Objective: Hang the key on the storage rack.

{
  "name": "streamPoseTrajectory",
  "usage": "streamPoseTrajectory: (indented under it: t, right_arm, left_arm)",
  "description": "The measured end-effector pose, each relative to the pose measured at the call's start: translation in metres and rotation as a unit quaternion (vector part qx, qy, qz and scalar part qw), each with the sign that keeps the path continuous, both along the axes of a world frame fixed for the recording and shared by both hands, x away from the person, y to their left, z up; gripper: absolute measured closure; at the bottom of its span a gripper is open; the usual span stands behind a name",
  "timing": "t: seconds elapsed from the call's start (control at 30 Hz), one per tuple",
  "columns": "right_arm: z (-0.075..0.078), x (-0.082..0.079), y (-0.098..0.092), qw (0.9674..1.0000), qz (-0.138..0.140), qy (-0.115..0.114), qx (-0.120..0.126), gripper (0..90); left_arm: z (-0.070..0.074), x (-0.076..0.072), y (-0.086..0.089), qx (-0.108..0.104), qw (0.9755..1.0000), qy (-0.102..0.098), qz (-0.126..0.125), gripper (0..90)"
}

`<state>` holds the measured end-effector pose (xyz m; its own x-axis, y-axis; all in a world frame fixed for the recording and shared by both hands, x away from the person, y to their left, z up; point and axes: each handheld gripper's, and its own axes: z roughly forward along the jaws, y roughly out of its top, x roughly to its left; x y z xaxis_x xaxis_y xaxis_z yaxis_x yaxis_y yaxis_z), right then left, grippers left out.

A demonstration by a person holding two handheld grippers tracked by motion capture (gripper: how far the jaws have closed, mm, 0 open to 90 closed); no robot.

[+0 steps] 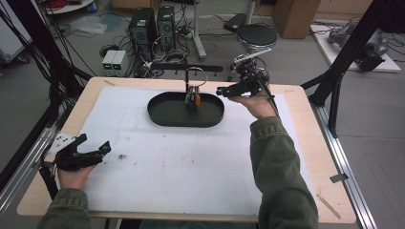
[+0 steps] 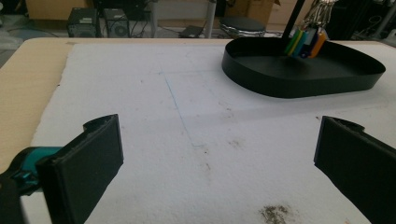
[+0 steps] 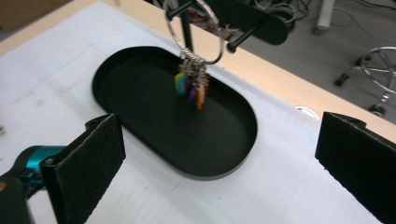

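Both the left gripper (image 1: 93, 149) and the right gripper (image 1: 220, 90) were held open and empty; coloured tags (image 3: 191, 86) were hung over the tray (image 3: 233, 154).

In the high view the left gripper (image 1: 93, 149) sits at the lower left of the frame, held in the left hand (image 1: 71, 175), its jaws spread wide and pointing toward the right and slightly up the frame. The green left sleeve (image 1: 64, 210) enters at the bottom left corner. The right gripper (image 1: 220, 91) is at the upper centre-right, held in the right hand (image 1: 258, 104), pointing left. The right forearm, in a green right sleeve (image 1: 279, 171), runs from the bottom edge up the right-centre of the frame. In each gripper view the two black jaws stand far apart at the lower corners, empty.
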<state>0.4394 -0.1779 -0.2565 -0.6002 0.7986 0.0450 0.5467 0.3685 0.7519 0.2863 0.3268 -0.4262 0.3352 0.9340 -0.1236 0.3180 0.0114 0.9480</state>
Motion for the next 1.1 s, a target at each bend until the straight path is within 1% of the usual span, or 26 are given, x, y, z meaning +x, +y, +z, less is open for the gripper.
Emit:
streamPoseTrajectory:
  t: [0.1,0.13,0.2,0.27,0.3,0.33,0.43,0.47,0.57,0.8,0.9,0.97,1.03,1.1]
  right_arm:
    - [-0.004,-0.008,-0.007,1.0,-0.006,0.002,-0.008,0.5]
    - [-0.006,-0.01,-0.01,0.9999,-0.008,-0.003,-0.01,0.5]
    - [-0.008,-0.015,-0.016,0.9999,-0.007,-0.008,0.001,0.5]
    - [-0.012,-0.02,-0.021,0.9999,-0.004,-0.014,0.002,0.4]
    - [-0.015,-0.022,-0.023,0.9999,-0.006,-0.011,-0.005,0.5]
    - [-0.018,-0.023,-0.026,0.9999,-0.007,-0.012,-0.006,0.5]
    - [-0.026,-0.029,-0.034,0.9999,-0.013,-0.007,0.004,0.5]
    - [-0.029,-0.031,-0.036,0.9998,-0.015,-0.009,0.005,0.5]
    - [-0.038,-0.036,-0.044,0.9997,-0.022,-0.006,0.008,0.5]
    - [-0.056,-0.052,-0.06,0.9994,-0.033,-0.012,-0.001,0.5]
    - [-0.062,-0.057,-0.068,0.9992,-0.038,-0.008,0.004,0.5]
    - [-0.067,-0.059,-0.073,0.999,-0.045,-0.002,0.004,0.5]
    - [-0.072,-0.062,-0.077,0.9987,-0.05,-0.004,0.008,0.5]
    - [-0.077,-0.065,-0.081,0.9985,-0.054,0.0,0.005,0.5]
  left_arm:
    - [0.0,0.0,0.0,0.0,1.0,0.0,0.0,1.7]
    - [0.0,0.0,0.0,0.0,1.0,-0.001,0.0,1.7]
    - [0.0,0.0,-0.001,0.0,1.0,-0.001,-0.001,1.8]
    - [0.0,-0.001,-0.001,0.0,1.0,0.0,-0.001,1.7]
    - [0.0,-0.001,-0.001,0.001,1.0,0.0,-0.002,1.8]
    - [0.0,-0.001,-0.001,0.001,1.0,0.0,-0.001,1.7]
    - [0.0,-0.001,-0.001,0.001,1.0,0.001,-0.001,1.7]
    - [0.0,-0.001,-0.001,0.002,1.0,0.0,-0.001,1.8]
    - [0.0,-0.001,-0.001,0.002,1.0,0.0,-0.002,1.7]
    - [0.0,-0.001,-0.001,0.003,1.0,0.001,-0.002,1.7]
    - [0.0,-0.001,-0.001,0.003,1.0,0.001,-0.002,1.8]
    - [0.0,-0.001,-0.001,0.003,1.0,0.001,-0.003,1.7]
    - [0.0,-0.002,-0.001,0.003,1.0,0.001,-0.002,1.7]
    - [0.0,-0.002,-0.001,0.004,1.0,0.002,-0.003,1.7]
